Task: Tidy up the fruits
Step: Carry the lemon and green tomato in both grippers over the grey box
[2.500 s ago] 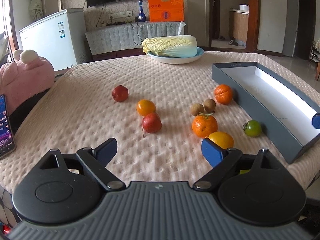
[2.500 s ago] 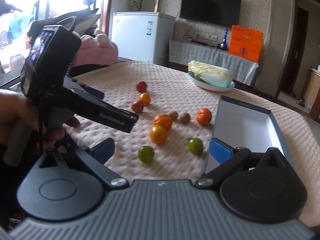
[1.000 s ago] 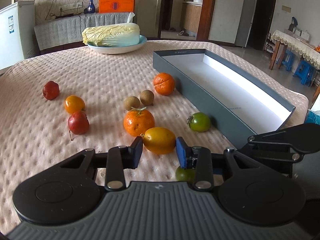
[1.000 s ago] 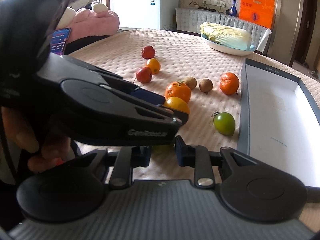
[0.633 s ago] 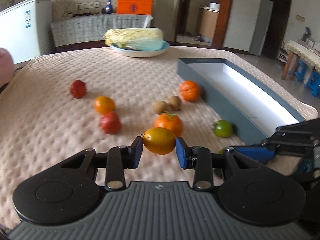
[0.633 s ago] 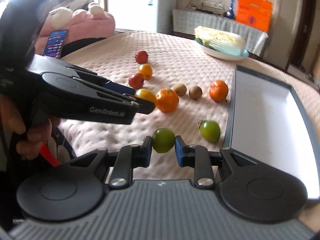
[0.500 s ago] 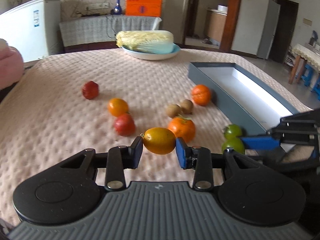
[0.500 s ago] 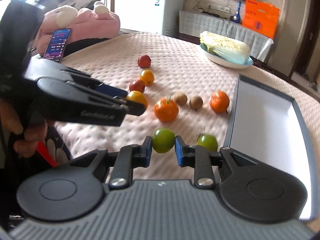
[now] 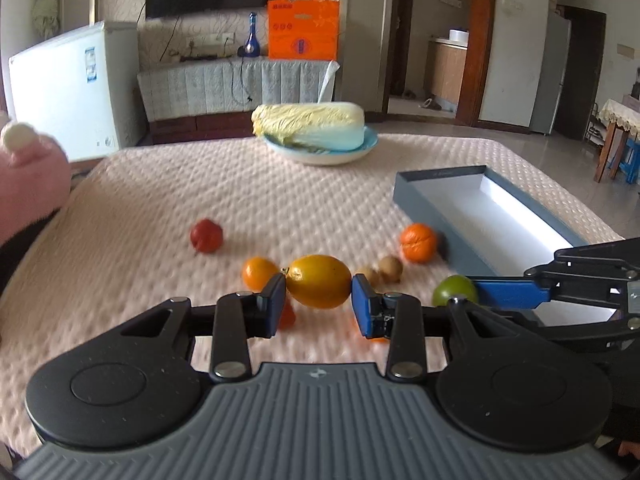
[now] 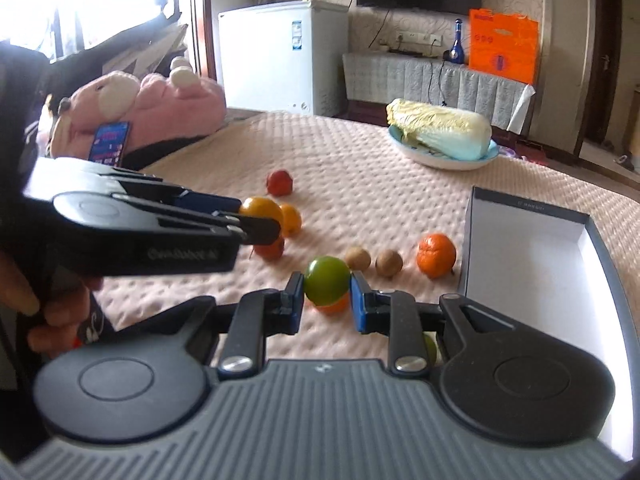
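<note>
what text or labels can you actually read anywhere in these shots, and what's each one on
Raised lettering on the side of the left gripper: blurred, not readable.
Print on the orange bag: too small to read.
Sticker on the white freezer: too small to read.
Phone screen: blurred.
Faint mark on the grey box rim: unreadable.
So nothing reads clearly.
</note>
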Demonstrator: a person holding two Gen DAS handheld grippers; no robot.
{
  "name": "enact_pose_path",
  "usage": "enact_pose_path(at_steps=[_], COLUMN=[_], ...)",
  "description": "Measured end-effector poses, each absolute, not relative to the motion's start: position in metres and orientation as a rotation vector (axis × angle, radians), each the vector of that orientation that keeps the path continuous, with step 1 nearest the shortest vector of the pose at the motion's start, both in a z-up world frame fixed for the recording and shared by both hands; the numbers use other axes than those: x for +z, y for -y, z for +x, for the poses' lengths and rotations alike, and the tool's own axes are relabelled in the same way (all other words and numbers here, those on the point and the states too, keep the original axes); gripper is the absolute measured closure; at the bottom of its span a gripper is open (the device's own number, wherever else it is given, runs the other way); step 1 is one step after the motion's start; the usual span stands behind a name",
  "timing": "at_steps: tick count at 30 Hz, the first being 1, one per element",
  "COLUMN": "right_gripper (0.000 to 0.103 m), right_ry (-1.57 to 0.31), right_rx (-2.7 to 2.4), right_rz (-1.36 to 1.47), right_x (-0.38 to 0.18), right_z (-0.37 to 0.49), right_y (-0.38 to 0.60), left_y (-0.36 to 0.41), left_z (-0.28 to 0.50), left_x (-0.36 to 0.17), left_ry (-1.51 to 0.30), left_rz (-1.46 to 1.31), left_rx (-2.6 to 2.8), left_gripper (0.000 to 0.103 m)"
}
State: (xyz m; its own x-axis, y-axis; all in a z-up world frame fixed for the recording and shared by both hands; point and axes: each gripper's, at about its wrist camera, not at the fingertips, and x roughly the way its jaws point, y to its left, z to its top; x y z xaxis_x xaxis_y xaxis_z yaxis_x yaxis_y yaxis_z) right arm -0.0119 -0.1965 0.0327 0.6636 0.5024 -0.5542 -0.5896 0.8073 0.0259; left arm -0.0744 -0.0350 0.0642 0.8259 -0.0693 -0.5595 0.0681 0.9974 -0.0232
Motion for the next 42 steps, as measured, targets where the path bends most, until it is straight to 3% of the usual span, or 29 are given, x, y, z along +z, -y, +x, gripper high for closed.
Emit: enact_pose_path(at_steps=[42], right_gripper=[0.075], right_ry=[-0.535], right_rx=[0.529], right_rz=[-0.124], right_x=[0.045], right_z=[-0.017], right_y=[0.246], left_y=[0.058], left_z=[-0.025], left_x=[0.052], left_ry=[-0.595], left_rz=[-0.011], left_rx=[-0.064], left_gripper=[0.062])
